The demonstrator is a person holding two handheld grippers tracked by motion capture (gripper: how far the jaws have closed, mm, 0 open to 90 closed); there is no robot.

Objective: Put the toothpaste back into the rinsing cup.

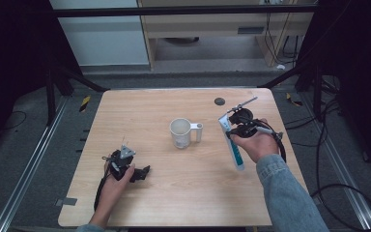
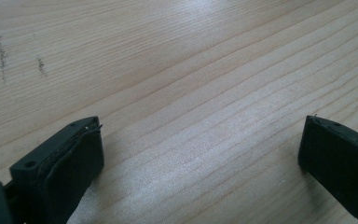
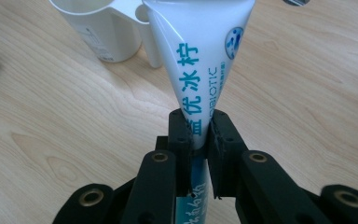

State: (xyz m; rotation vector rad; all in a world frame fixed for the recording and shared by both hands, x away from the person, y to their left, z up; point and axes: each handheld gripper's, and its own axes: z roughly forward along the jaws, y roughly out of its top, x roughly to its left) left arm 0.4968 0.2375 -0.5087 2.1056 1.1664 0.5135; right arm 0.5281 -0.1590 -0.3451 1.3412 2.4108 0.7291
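The right gripper [image 3: 199, 128] is clamped on a soft white plastic tube with teal lettering [image 3: 196, 70], its 2 black jaws pinching the tube across the narrow middle of its body. In the high view the tube [image 1: 234, 145] is held off the light wooden table [image 1: 174, 203], slanting, its flat crimped end toward the far side and its other end low, near the person's right hand [image 1: 256, 145]. A white plastic mug with a side handle [image 1: 181, 133] stands upright near the table's centre, close to the tube's left and apart from it. The left gripper [image 2: 200, 154] rests low over bare wood with its 2 jaws spread wide and nothing between them; in the high view it [image 1: 142, 172] sits at the table's near left, well apart from the mug.

Judging from this, the likely aim is to drop the tube into the mug. The risks:

1. The squashy tube could slip or twist in the pinch, since the grip is narrow.
2. Paste could be squeezed out by the pressure.
3. The light mug, unsteadied, could be knocked over if the tube's end catches its rim.
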